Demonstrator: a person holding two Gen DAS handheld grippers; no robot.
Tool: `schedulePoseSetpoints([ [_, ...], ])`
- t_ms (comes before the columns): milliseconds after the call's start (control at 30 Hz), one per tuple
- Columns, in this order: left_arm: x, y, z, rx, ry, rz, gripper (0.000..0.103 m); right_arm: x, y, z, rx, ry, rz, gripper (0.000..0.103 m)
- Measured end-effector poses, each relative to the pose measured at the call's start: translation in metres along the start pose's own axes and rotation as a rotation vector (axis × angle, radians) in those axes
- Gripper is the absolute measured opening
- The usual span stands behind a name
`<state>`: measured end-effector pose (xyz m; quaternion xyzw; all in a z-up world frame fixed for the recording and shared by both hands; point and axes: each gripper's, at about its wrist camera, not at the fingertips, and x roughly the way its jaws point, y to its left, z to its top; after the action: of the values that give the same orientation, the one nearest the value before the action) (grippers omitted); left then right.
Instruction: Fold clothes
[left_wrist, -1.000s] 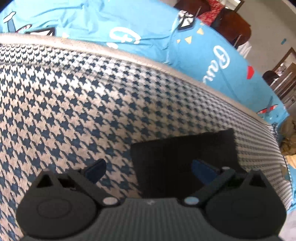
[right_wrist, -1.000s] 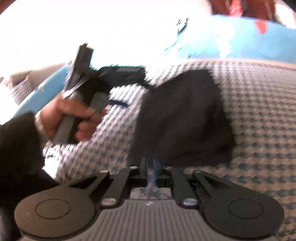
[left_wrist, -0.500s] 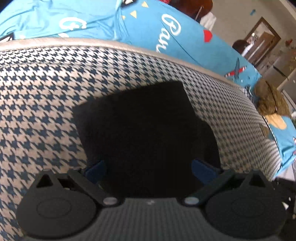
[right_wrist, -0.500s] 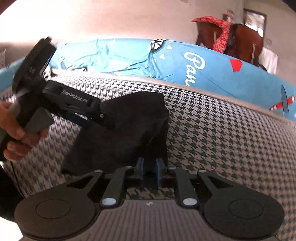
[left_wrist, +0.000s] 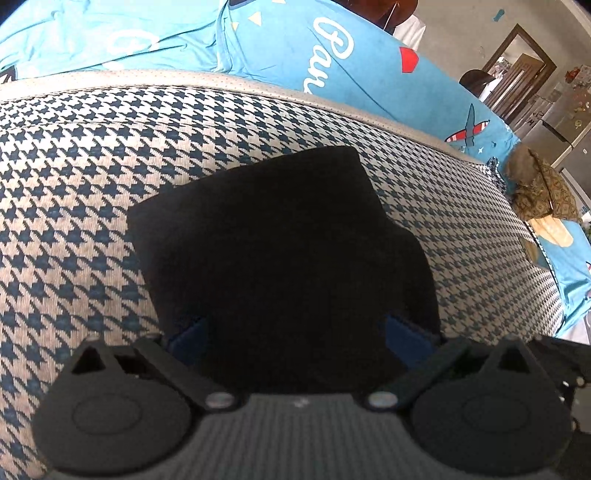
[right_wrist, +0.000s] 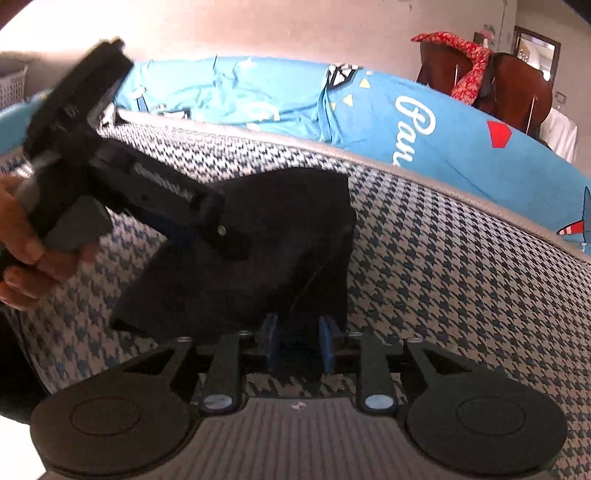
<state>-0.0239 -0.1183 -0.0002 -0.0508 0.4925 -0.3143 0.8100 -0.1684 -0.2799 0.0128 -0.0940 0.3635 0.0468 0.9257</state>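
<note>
A black garment (left_wrist: 280, 236) lies folded on the houndstooth cushion (left_wrist: 74, 177). My left gripper (left_wrist: 295, 332) is open wide, its blue pads (left_wrist: 188, 339) standing on either side of the garment's near part with nothing pinched. In the right wrist view a hand holds that left gripper (right_wrist: 210, 236) low over the black garment (right_wrist: 288, 229), tips against the cloth. My right gripper (right_wrist: 297, 343) is shut on the garment's near right edge. Its blue pads (right_wrist: 271, 339) sit a narrow gap apart with dark cloth filling it, and the fabric rises tented toward them.
A bright blue printed sheet (left_wrist: 280, 44) covers the surface behind the cushion's pale piping. A brown patterned cloth (left_wrist: 539, 184) lies at the right end. A brown chair with a red cloth (right_wrist: 491, 77) stands at the back right, and a white basket (right_wrist: 13, 88) at far left.
The left gripper swung over the black garment and now straddles it, still open. The right gripper pulled the held edge across the garment; its pads look slightly wider apart than before.
</note>
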Motion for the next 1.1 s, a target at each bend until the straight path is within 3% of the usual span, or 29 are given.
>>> schedulePoseSetpoints([
  [167,0.004,0.001,0.001,0.006,0.007,0.004,0.103,0.009,-0.004,-0.001,0.003,-0.005,-0.044,0.023],
  [200,0.005,0.001,0.001,0.007,0.009,0.005,0.103,0.009,-0.01,0.0,0.047,-0.005,-0.022,0.013],
  [267,0.007,0.001,0.001,0.009,0.012,0.007,0.103,0.009,-0.022,0.002,0.139,-0.004,0.026,0.011],
  [467,0.012,-0.005,-0.001,0.075,0.029,0.032,0.103,0.017,-0.087,-0.012,0.662,0.01,0.244,0.009],
  [600,0.013,-0.009,-0.004,0.12,0.038,0.049,0.103,0.02,-0.113,-0.022,0.852,0.015,0.276,0.007],
  [700,0.014,-0.011,-0.005,0.145,0.043,0.055,0.103,0.023,-0.116,-0.024,0.834,0.085,0.124,0.011],
  [867,0.011,-0.014,-0.009,0.186,0.049,0.066,0.103,0.015,-0.112,-0.024,0.765,0.069,0.13,0.011],
  [967,0.007,-0.015,-0.013,0.2,0.05,0.064,0.103,0.002,-0.102,-0.02,0.686,-0.017,0.117,0.011],
  [1033,0.003,-0.015,-0.014,0.192,0.048,0.039,0.103,-0.008,-0.097,-0.015,0.647,-0.087,0.158,0.011],
  [1100,-0.002,-0.016,-0.014,0.178,0.044,-0.002,0.103,-0.01,-0.092,-0.012,0.62,-0.109,0.254,0.011],
])
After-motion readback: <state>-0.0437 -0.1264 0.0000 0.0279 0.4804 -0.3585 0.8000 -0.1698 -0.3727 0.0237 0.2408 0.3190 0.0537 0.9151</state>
